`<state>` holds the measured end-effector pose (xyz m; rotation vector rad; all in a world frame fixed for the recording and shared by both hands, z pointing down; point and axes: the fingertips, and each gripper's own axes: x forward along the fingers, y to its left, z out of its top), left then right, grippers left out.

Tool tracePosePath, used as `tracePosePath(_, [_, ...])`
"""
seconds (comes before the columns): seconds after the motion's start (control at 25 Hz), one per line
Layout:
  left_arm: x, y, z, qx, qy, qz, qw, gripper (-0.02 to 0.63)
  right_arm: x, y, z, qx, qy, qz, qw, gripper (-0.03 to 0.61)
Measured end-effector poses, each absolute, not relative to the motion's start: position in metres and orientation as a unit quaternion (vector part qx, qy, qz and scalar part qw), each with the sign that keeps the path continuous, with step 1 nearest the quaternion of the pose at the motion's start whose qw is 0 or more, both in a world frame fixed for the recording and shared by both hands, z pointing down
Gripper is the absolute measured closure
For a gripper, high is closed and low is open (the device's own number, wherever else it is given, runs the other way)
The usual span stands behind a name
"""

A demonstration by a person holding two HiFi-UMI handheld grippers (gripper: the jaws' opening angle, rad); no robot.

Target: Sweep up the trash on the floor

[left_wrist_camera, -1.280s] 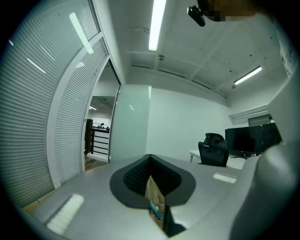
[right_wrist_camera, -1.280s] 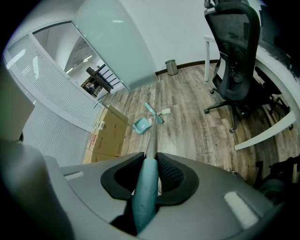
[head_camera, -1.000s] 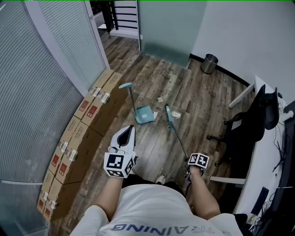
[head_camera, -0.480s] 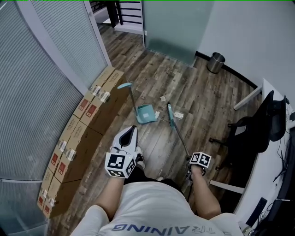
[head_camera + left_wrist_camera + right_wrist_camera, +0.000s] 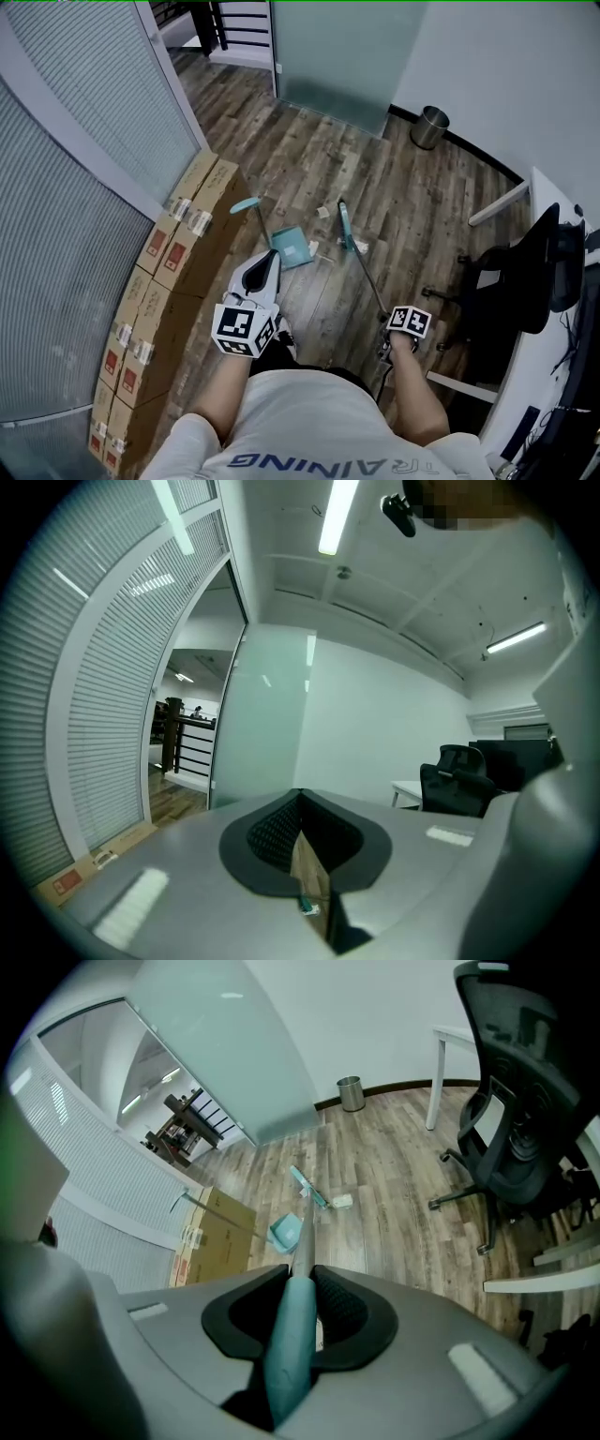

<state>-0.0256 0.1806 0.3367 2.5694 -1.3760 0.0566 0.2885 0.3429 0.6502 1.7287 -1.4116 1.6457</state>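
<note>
A teal dustpan [image 5: 292, 247] stands on the wood floor with its long handle [image 5: 247, 204] leaning toward the cardboard boxes. My left gripper [image 5: 266, 265] is shut and holds nothing; its tips hover just short of the dustpan. My right gripper [image 5: 389, 342] is shut on the teal broom handle [image 5: 289, 1344], which runs between the jaws down to the broom head [image 5: 345, 225]. Small paper scraps [image 5: 323, 213] lie beside the broom head; another scrap [image 5: 360, 246] lies on its right. In the right gripper view the dustpan [image 5: 286, 1232] and a scrap [image 5: 342, 1201] show beyond the jaws.
A row of cardboard boxes [image 5: 159, 281] lines the glass wall on the left. A black office chair [image 5: 511, 281] and a white desk [image 5: 553, 337] stand on the right. A metal bin [image 5: 429, 127] sits by the far wall.
The person has stepped forward, and both grippers moved with them. The left gripper now sits close to the dustpan. The broom head has slid further along the floor past the scraps.
</note>
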Motion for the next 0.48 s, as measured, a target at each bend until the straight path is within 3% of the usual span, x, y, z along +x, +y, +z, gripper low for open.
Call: tracePosePath(0.48, [-0.082,0.063,0.368,0.869,-0.471,0.038,0.149,0.614,0.243,0.223,0.645,0.615,-0.498,0.583,0.182,0.474])
